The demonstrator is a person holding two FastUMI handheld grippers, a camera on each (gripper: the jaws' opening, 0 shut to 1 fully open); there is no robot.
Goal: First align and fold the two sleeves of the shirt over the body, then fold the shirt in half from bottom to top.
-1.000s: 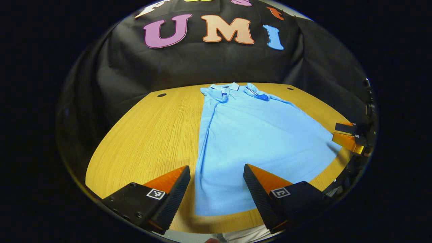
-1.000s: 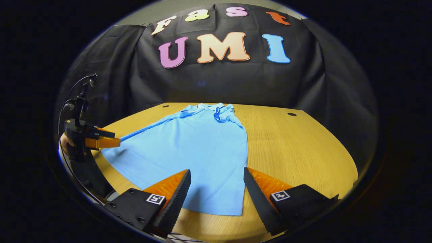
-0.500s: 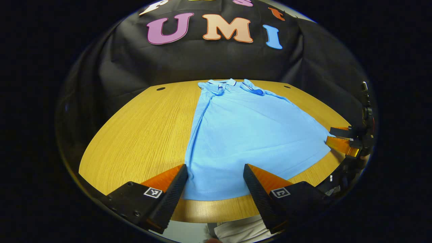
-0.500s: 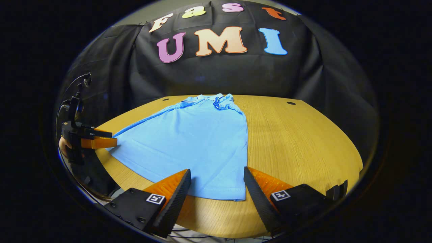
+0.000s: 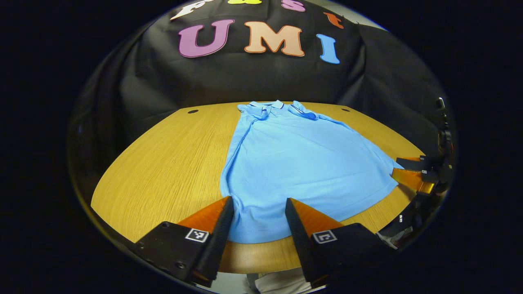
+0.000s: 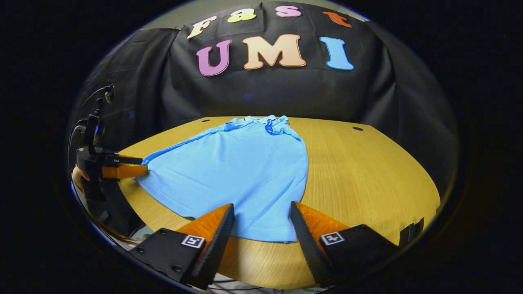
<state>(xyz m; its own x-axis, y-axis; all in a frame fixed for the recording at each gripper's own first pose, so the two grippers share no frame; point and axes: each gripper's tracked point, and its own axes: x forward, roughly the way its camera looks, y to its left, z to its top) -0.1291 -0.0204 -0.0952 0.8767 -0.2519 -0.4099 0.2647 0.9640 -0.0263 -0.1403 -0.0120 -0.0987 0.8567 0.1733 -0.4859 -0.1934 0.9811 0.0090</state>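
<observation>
A light blue shirt (image 5: 302, 163) lies flat on a round wooden table (image 5: 171, 163), its collar (image 5: 269, 107) at the far side near the black cloth wall (image 5: 245, 77) and its bottom hem toward the near edge. Both sleeves are already folded in over the body, so the shirt makes a long shape that widens toward the hem. In the left gripper view the left gripper (image 5: 257, 214) hangs at the near left corner of the hem with its fingers spread apart, one on each side of that corner; the cloth runs between them, but whether the fingers touch it cannot be told. At the right edge of the same view the right gripper (image 5: 410, 173) sits at the other hem corner, right at the edge of the cloth. In the right gripper view the shirt (image 6: 245, 171) stretches away from the near hem to the collar (image 6: 261, 121), and the right gripper (image 6: 261, 216) has its fingers apart on either side of the near right hem corner, with cloth between them and the table (image 6: 367, 171) beneath. The left gripper (image 6: 137, 169) appears at the left of this view, held by a hand (image 6: 79, 177), its tips meeting the far hem corner. A small dark hole (image 6: 357, 128) marks the table's far right part.
</observation>
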